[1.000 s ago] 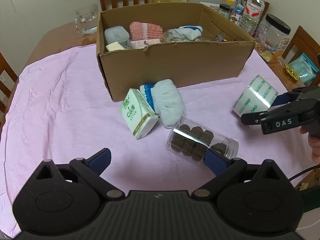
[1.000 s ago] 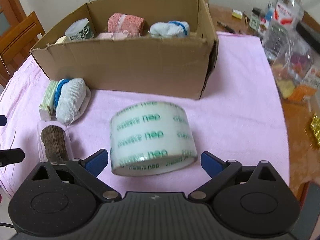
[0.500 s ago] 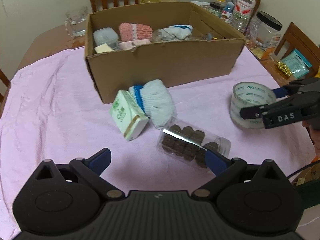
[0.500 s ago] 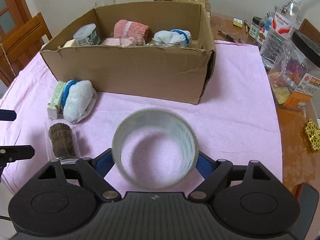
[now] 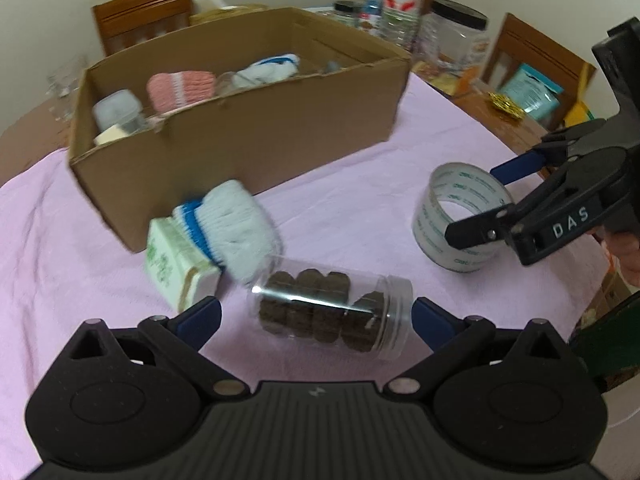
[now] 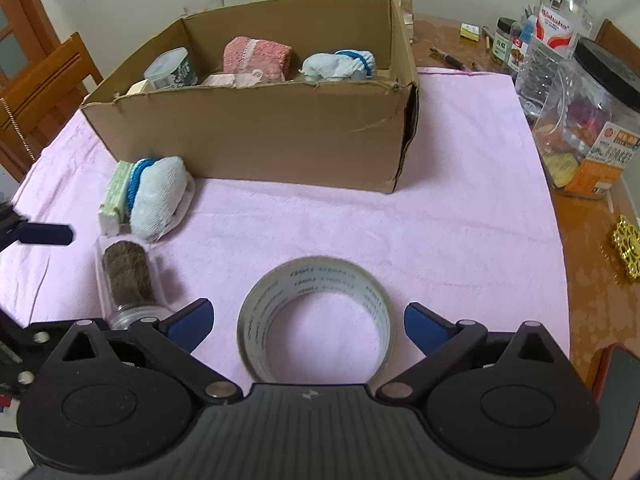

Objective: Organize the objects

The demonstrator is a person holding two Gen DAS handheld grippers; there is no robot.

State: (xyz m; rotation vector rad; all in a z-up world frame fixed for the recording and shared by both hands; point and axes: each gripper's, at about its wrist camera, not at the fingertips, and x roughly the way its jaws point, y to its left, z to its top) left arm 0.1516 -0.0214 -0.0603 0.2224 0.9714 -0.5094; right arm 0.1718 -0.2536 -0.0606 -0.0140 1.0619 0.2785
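Observation:
A clear jar of dark biscuits (image 5: pixel 340 320) lies on its side on the pink cloth (image 5: pixel 80 264), between the open fingers of my left gripper (image 5: pixel 316 314); neither pad presses on it. A tape roll (image 6: pixel 320 276) stands flat on the cloth between the pads of my right gripper (image 6: pixel 306 320), whose jaws are opening with a gap on each side. In the left wrist view the right gripper (image 5: pixel 474 204) straddles the tape roll (image 5: pixel 432 232). A rolled white glove (image 5: pixel 236 224) and a green-white packet (image 5: pixel 172 256) lie before the cardboard box (image 5: pixel 240 144).
The box (image 6: pixel 260 136) holds a pink cloth roll, a white-blue glove and a small tub. A big black-lidded jar (image 6: pixel 588 120), bottles (image 6: pixel 560 20) and a gold ornament (image 6: pixel 628 248) crowd the bare table to the right. Wooden chairs ring the table.
The tape roll went from lying on its side to standing flat; the right jaws closed on it, then spread. My left gripper moved in, so the jar now lies between its fingers.

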